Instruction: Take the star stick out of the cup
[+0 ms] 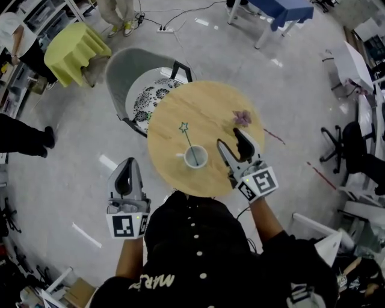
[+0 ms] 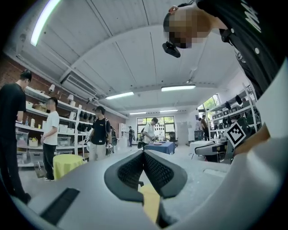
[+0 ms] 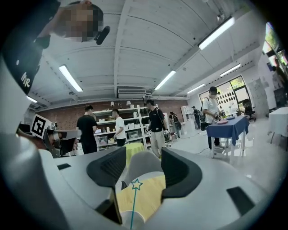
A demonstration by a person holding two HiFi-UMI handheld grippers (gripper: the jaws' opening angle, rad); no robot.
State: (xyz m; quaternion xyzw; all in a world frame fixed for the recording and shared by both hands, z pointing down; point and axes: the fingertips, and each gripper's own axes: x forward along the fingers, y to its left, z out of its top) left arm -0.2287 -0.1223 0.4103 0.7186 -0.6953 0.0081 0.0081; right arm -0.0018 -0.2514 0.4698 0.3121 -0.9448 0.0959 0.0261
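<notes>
A white cup (image 1: 195, 157) stands on the near part of a round wooden table (image 1: 210, 108). A thin teal star stick (image 1: 187, 139) leans out of the cup, its outlined star up and to the left. My right gripper (image 1: 231, 139) hovers over the table just right of the cup, jaws open and apart from the stick. In the right gripper view the star stick (image 3: 135, 191) shows in the gap of the right gripper (image 3: 143, 164), touching neither pad. My left gripper (image 1: 126, 178) hangs off the table's left side, and its jaws are shut and hold nothing (image 2: 144, 157).
A small purple flower (image 1: 242, 117) lies on the table's far right. A grey chair (image 1: 138, 66) stands behind the table. A yellow-green covered stool (image 1: 75, 48), a blue-clothed table (image 1: 283, 9) and a black office chair (image 1: 349, 144) stand around. People stand at the shelves.
</notes>
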